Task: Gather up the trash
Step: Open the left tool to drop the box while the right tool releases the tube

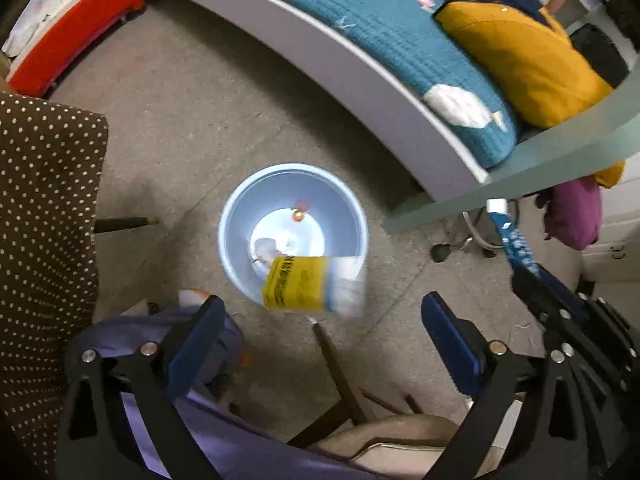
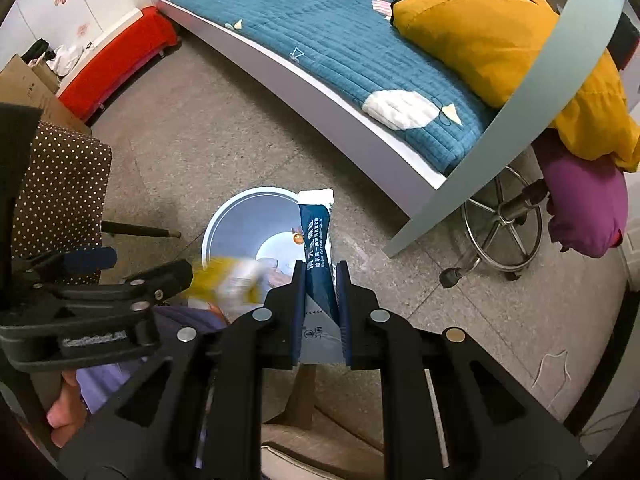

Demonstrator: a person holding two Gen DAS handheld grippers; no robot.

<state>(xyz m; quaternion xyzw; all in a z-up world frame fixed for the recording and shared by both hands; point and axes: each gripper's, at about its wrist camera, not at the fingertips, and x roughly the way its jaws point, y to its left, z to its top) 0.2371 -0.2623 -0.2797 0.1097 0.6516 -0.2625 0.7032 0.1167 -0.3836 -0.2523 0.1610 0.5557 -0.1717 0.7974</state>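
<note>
A light blue trash bin (image 1: 294, 232) stands on the floor below both grippers; it also shows in the right wrist view (image 2: 240, 220), with a few scraps at its bottom. My left gripper (image 1: 324, 320) is open, and a blurred yellow and white box (image 1: 314, 286) is in the air just beyond its fingers, over the bin's near rim. The box shows as a yellow blur (image 2: 228, 282) in the right wrist view. My right gripper (image 2: 320, 276) is shut on a blue and white sachet (image 2: 316, 240) that sticks up over the bin's right rim. The sachet shows at the right of the left wrist view (image 1: 514, 240).
A bed with a teal quilt (image 2: 340, 52) and white frame runs across the back. A yellow jacket (image 2: 500, 40) lies on it. A pale green table edge (image 2: 520, 120), a stool base (image 2: 500, 220), a polka-dot chair (image 1: 44, 200) and a red bench (image 2: 120, 56) surround the floor.
</note>
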